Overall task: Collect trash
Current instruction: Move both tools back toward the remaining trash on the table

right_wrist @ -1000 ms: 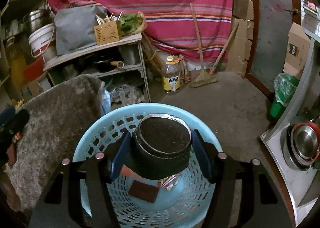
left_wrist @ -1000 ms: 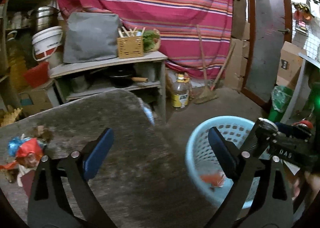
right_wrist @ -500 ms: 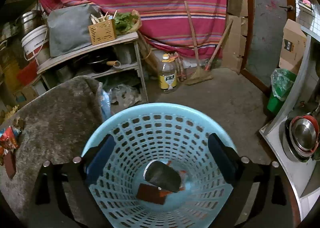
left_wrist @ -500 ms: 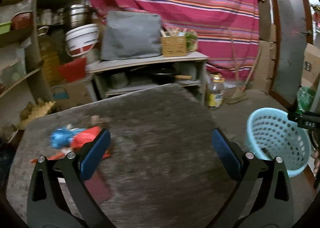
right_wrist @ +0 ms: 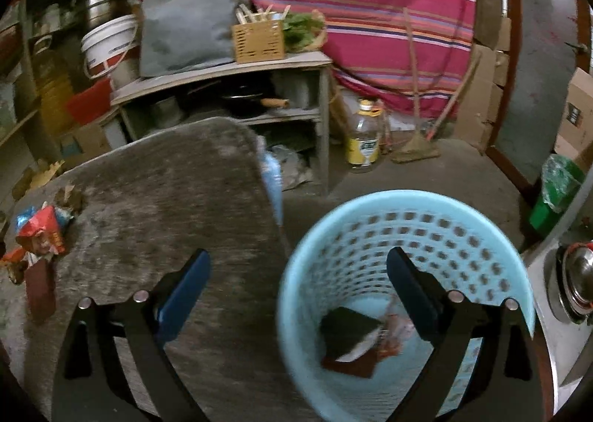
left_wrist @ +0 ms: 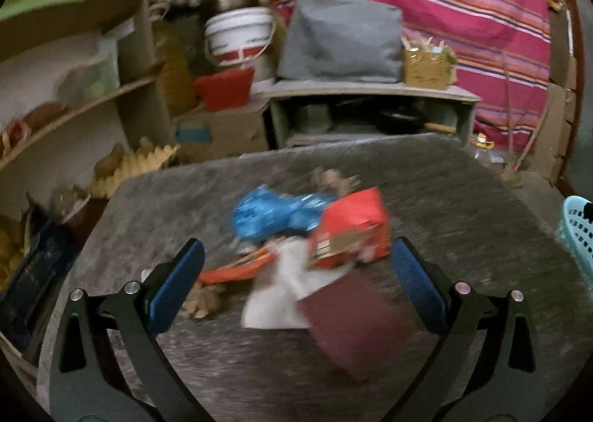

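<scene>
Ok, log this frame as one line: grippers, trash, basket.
left gripper: open, over trash pile on table | right gripper: open, empty, above blue basket rim | basket: holds dark container, wrappers

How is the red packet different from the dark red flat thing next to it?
The red packet is bright red, puffy and crumpled, with printing on it; the dark red flat piece is maroon, plain and smooth. The packet sits farther from the left gripper; the flat piece lies nearer. Both lie on the grey table, not yet in the blue basket.
</scene>
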{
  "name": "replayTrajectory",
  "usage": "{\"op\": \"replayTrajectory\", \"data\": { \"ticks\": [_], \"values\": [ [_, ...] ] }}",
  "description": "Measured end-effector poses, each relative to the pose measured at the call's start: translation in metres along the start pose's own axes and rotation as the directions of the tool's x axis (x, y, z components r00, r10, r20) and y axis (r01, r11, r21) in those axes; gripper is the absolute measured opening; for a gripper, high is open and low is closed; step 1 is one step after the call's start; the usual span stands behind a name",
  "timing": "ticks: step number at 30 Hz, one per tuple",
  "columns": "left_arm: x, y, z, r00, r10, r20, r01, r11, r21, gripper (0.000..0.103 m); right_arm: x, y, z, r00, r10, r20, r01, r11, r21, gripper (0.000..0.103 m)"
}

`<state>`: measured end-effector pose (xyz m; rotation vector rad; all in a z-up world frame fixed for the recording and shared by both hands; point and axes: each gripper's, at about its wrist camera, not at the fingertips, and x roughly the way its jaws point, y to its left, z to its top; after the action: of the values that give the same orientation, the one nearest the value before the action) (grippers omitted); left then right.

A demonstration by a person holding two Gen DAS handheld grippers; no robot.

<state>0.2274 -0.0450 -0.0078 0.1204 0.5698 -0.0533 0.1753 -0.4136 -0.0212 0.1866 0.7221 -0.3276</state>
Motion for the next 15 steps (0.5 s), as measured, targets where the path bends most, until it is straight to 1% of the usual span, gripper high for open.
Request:
{"op": "replayTrajectory", "data": {
  "ticks": [4,7,11,15],
  "values": [
    [0.014,0.029,-0.007,0.999,0.024,-0.022,-0.024,1.000,-0.007,0.097,0.010,0.025,0.000,1.000,0.024,-0.017,-0.025,1.000,-0.015,0.094],
    [0.029,0.045,-0.011,0.998,0.014,-0.063,-0.015,1.000,-0.019,0.097,0.017,0.042,0.000,0.998,0.046,-0.033,-0.047,0.999,-0.022,0.094],
    [0.042,0.056,-0.015,0.996,-0.005,-0.093,0.003,1.000,-0.017,0.091,0.026,0.063,-0.002,0.997,0.066,-0.049,-0.068,0.997,-0.034,0.094],
    [0.052,0.055,-0.018,0.992,-0.033,-0.120,0.034,0.999,0.009,0.083,0.034,0.079,-0.002,0.995,0.082,-0.065,-0.085,0.995,-0.050,0.094]
  ]
}}
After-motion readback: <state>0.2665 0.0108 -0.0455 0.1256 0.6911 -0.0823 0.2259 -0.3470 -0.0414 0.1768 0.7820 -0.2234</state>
